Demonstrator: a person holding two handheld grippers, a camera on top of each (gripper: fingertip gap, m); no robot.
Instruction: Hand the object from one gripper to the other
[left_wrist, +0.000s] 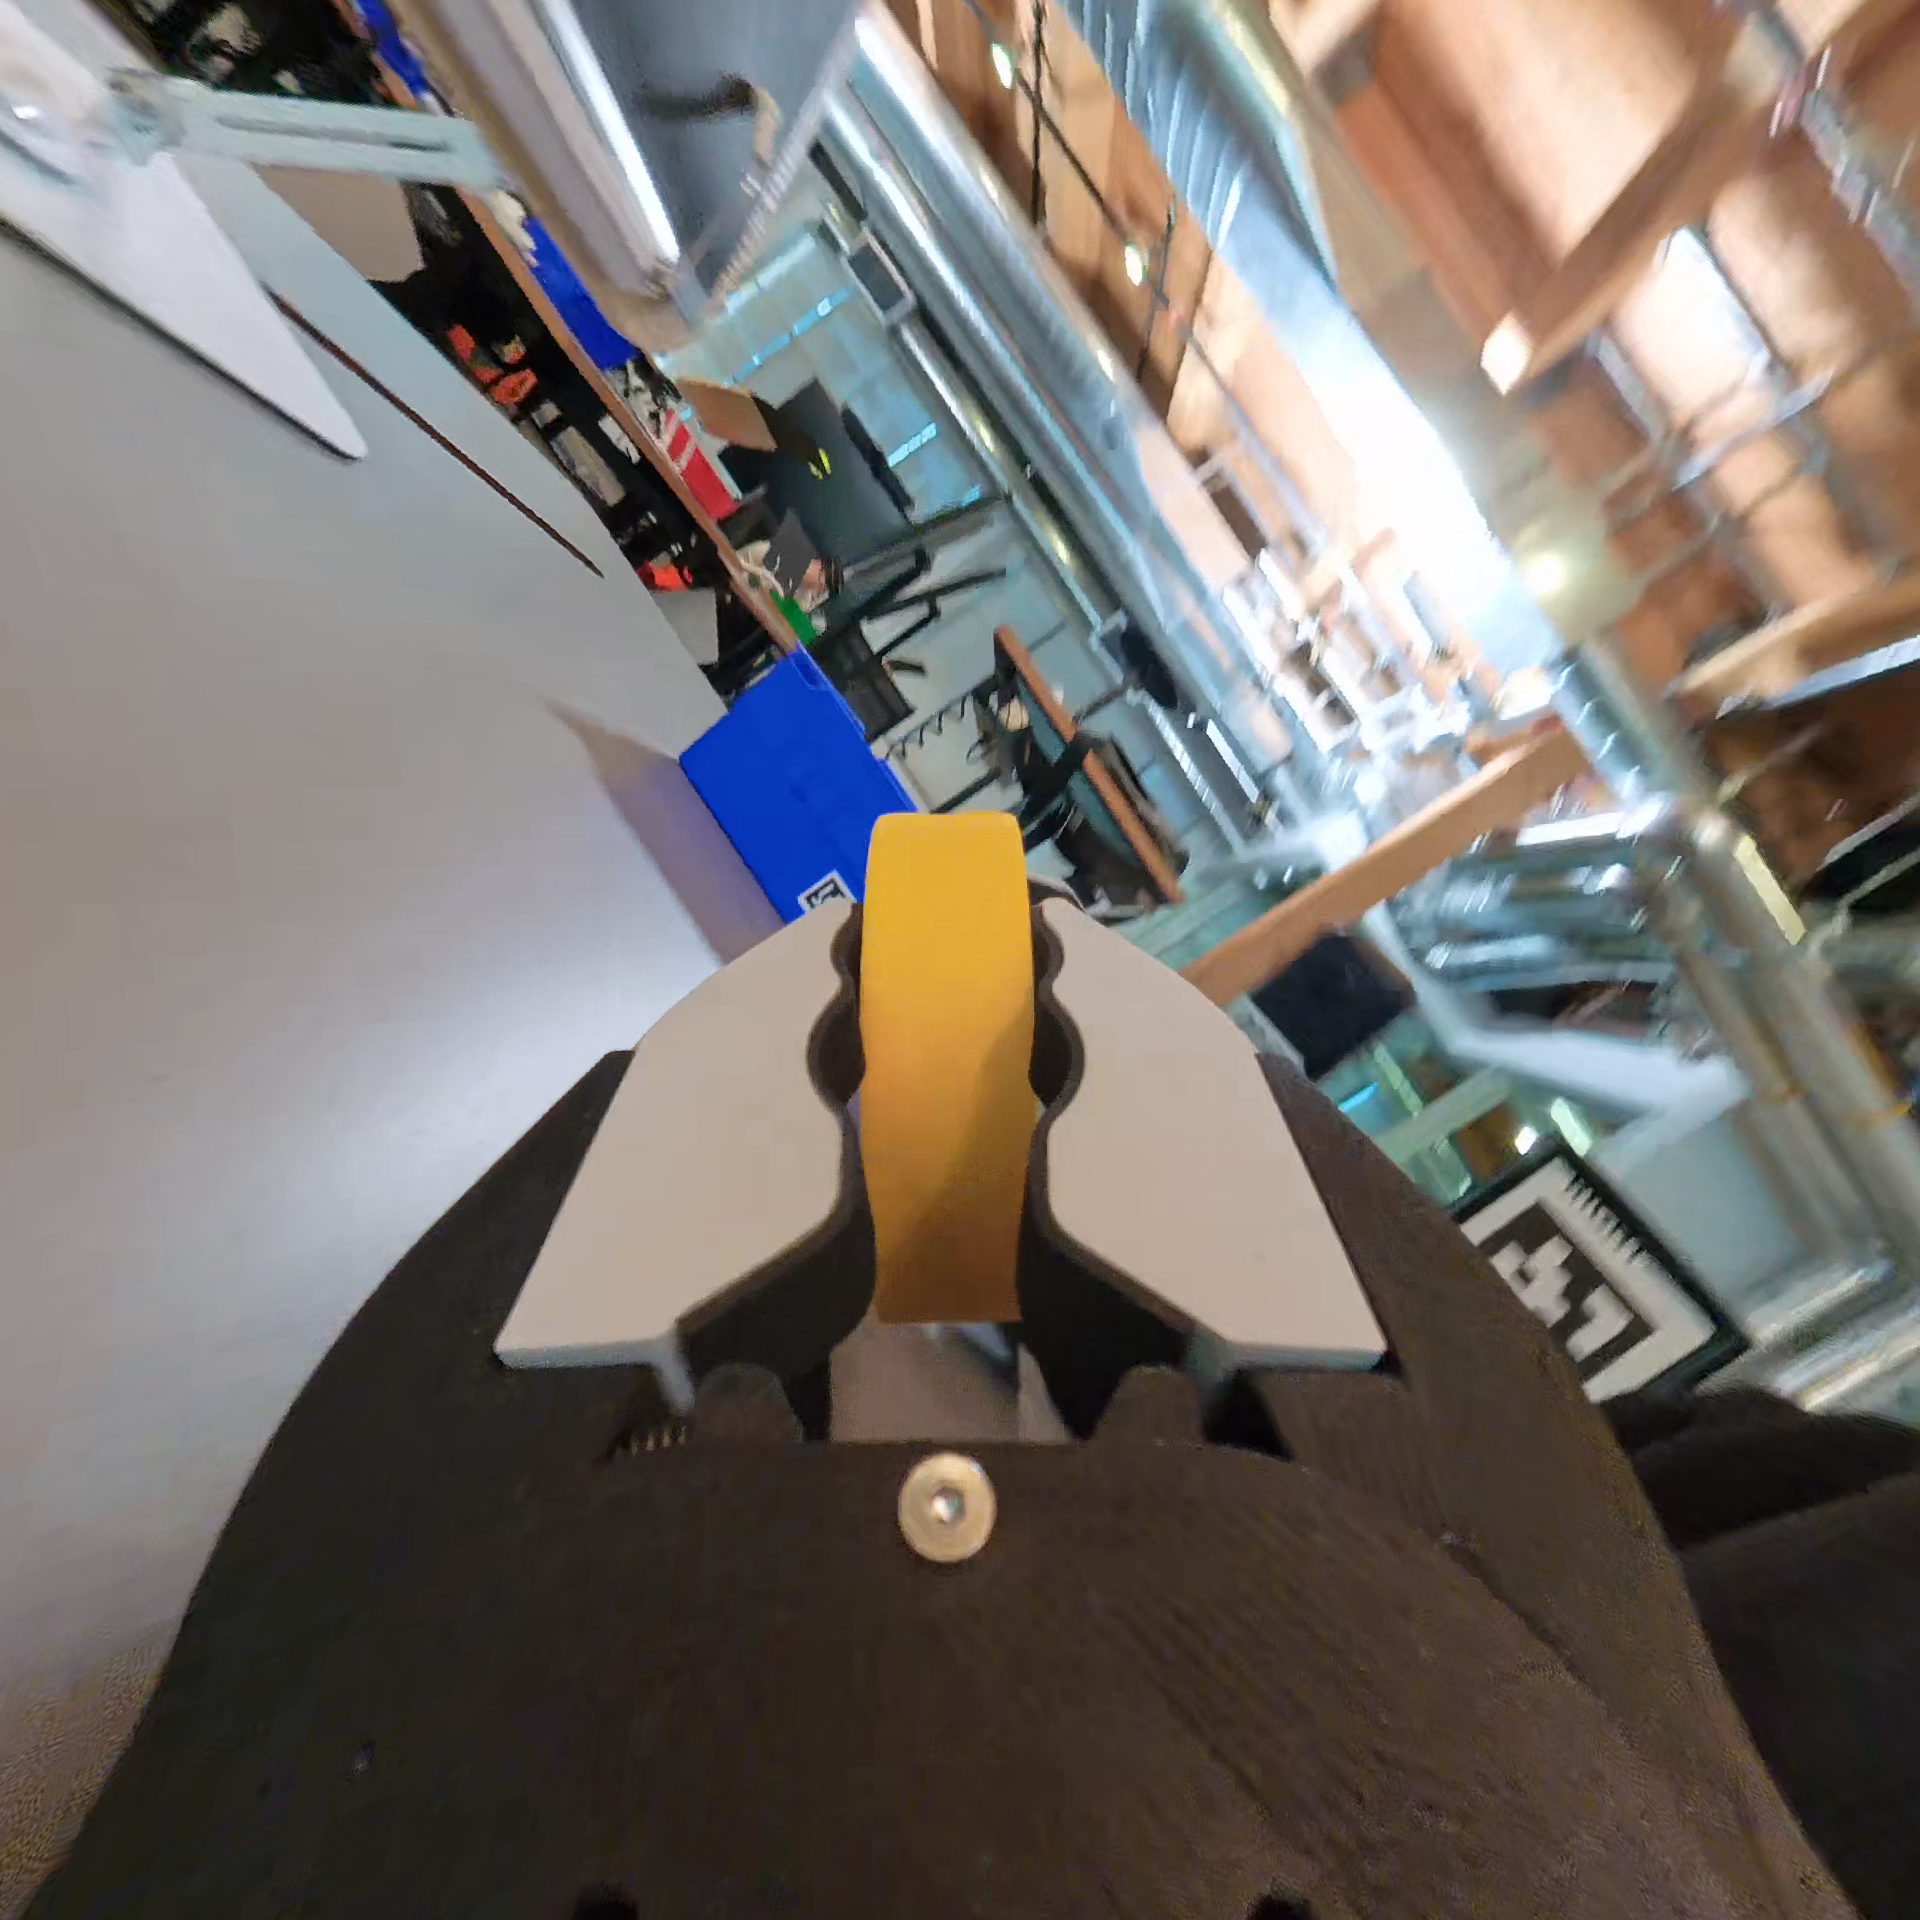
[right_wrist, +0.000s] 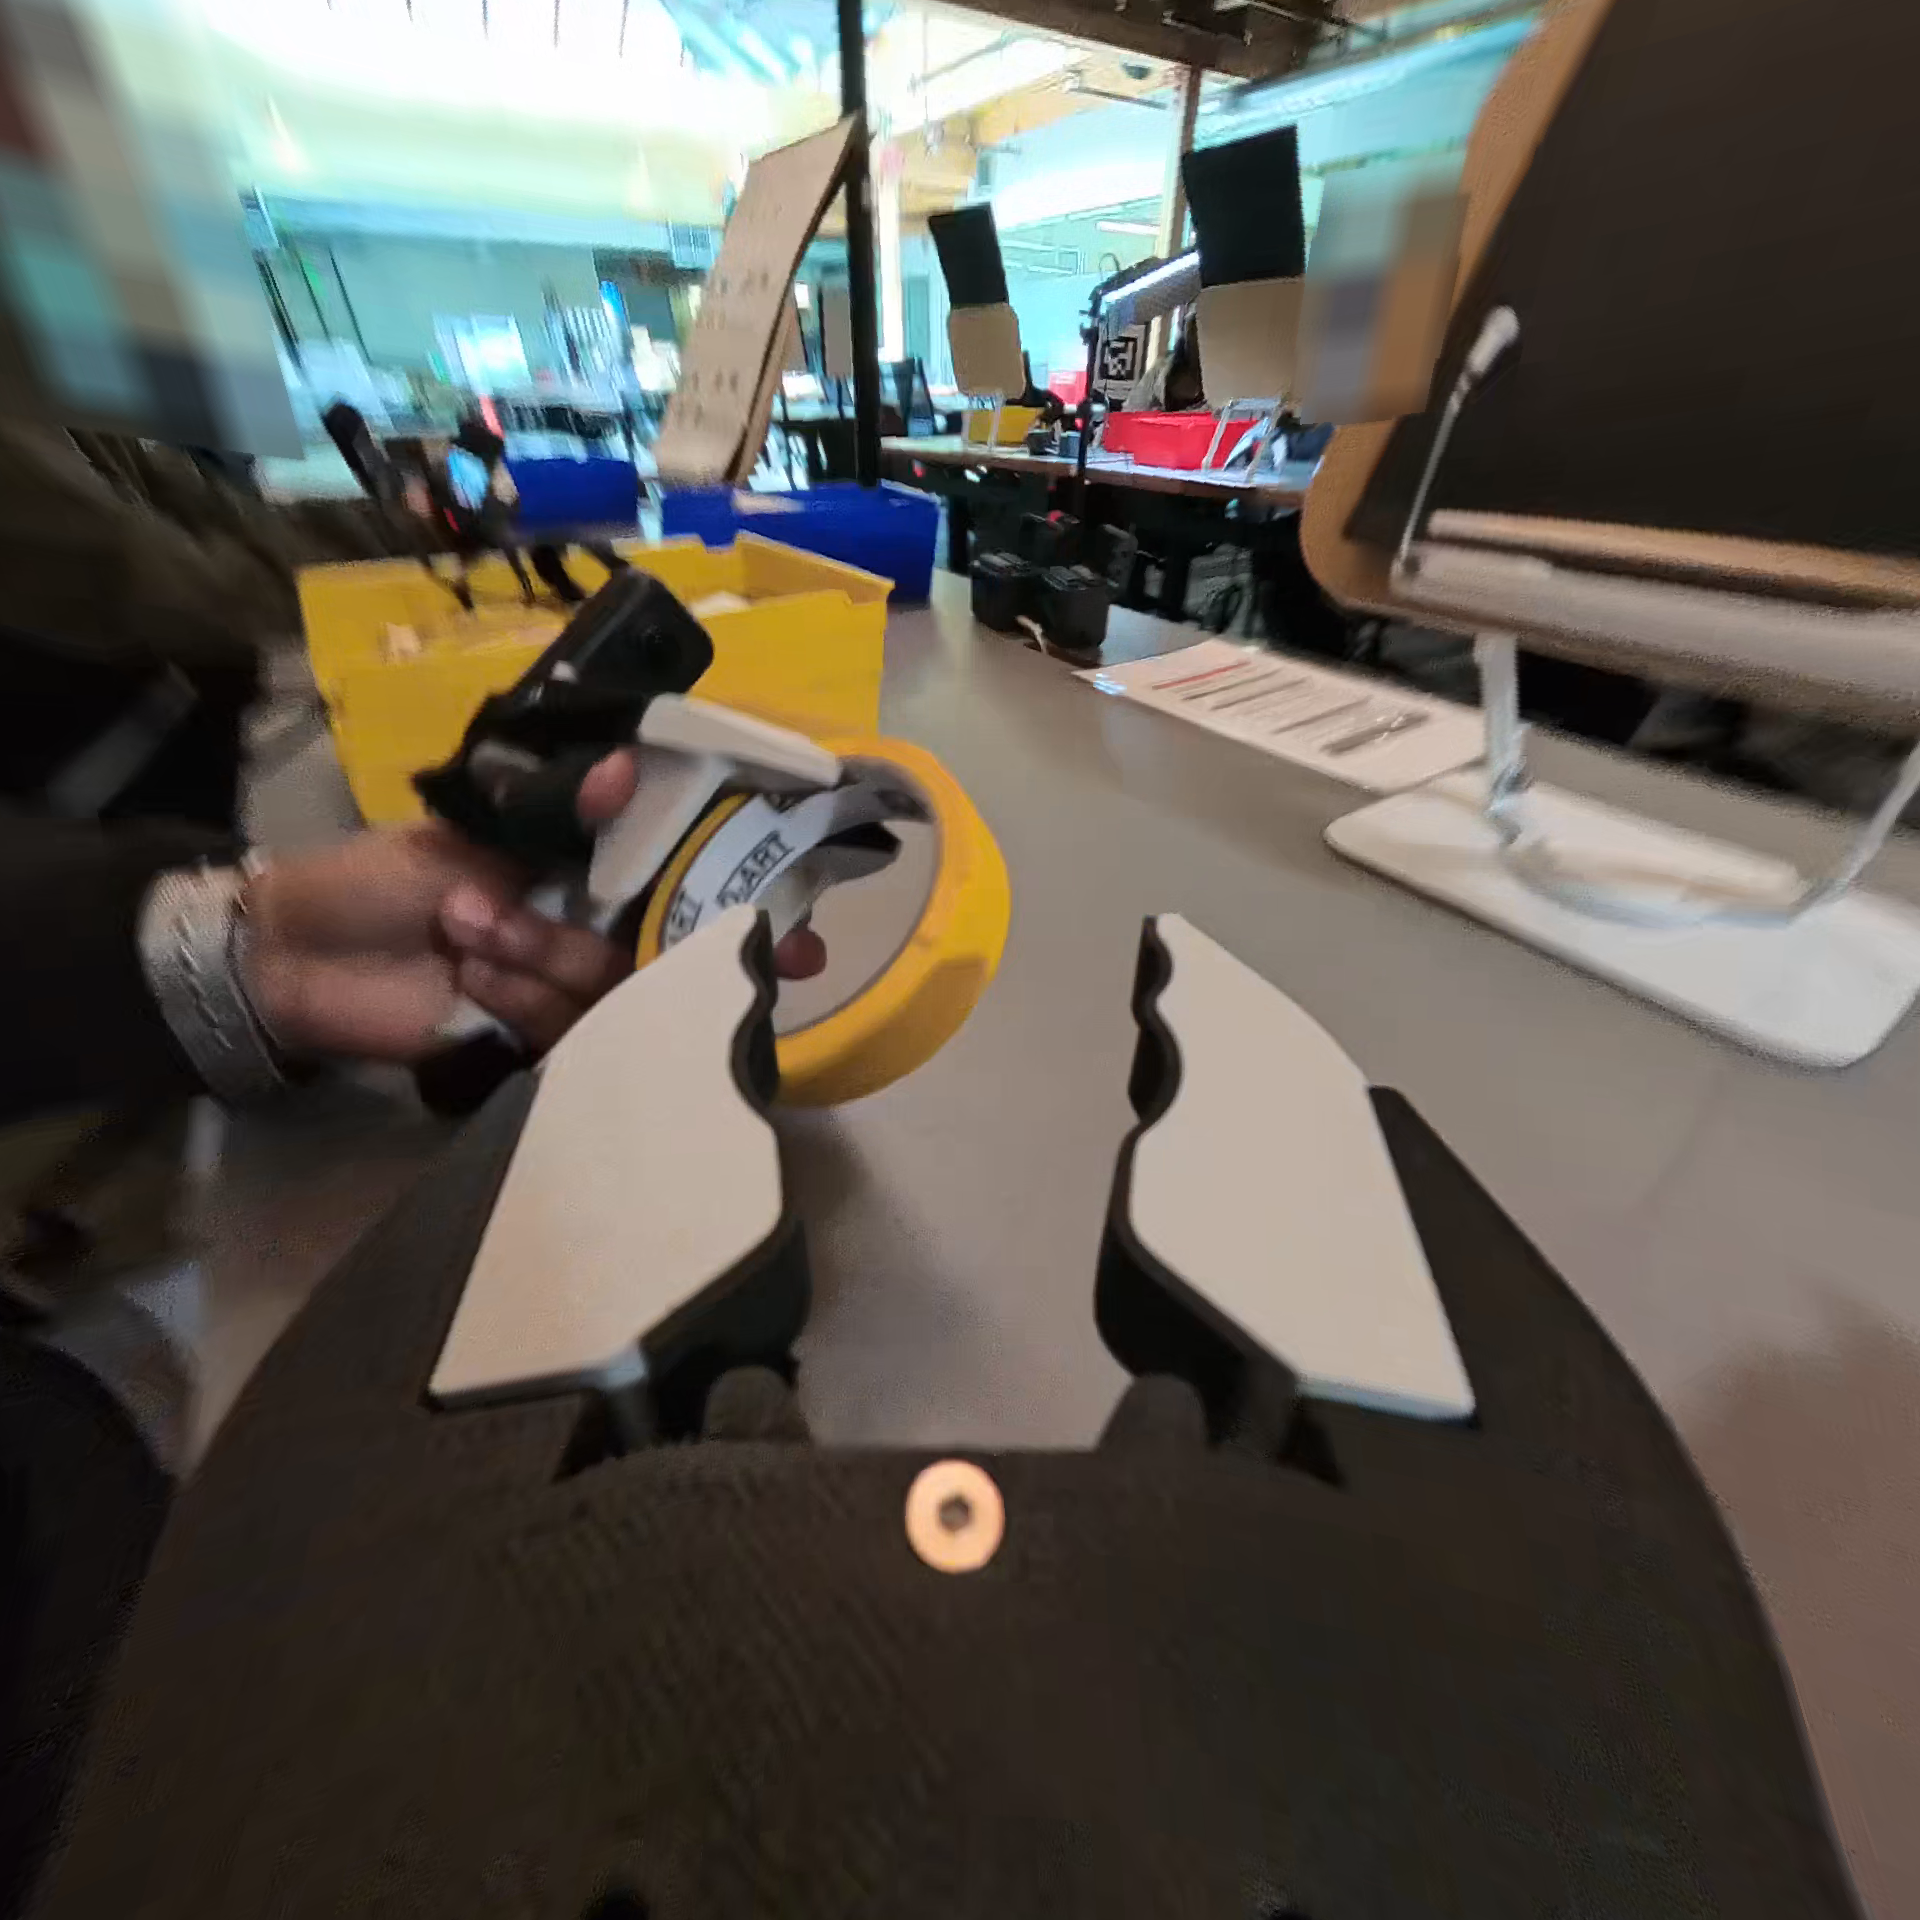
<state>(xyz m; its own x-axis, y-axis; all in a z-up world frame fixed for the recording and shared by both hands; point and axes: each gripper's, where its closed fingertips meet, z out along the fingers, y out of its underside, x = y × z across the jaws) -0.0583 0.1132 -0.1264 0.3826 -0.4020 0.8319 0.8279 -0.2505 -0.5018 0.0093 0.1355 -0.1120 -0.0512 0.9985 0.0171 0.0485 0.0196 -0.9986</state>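
Observation:
A roll of yellow tape (left_wrist: 943, 1060) is clamped edge-on between the fingers of my left gripper (left_wrist: 948, 925), which is shut on it and tilted above the grey table (left_wrist: 260, 831). In the right wrist view the same roll (right_wrist: 935, 935) is held up over the table by the left gripper (right_wrist: 748, 800), with a person's hand (right_wrist: 416, 935) around its handle. My right gripper (right_wrist: 951, 956) is open and empty. Its left fingertip (right_wrist: 717, 966) overlaps the roll's near rim in the picture; I cannot tell whether they touch.
A yellow bin (right_wrist: 582, 665) and blue bins (right_wrist: 831, 520) stand behind the roll. A white stand with a screen (right_wrist: 1621, 883) and a printed sheet (right_wrist: 1278, 707) lie to the right. A blue bin (left_wrist: 790, 790) shows past the table edge in the left wrist view.

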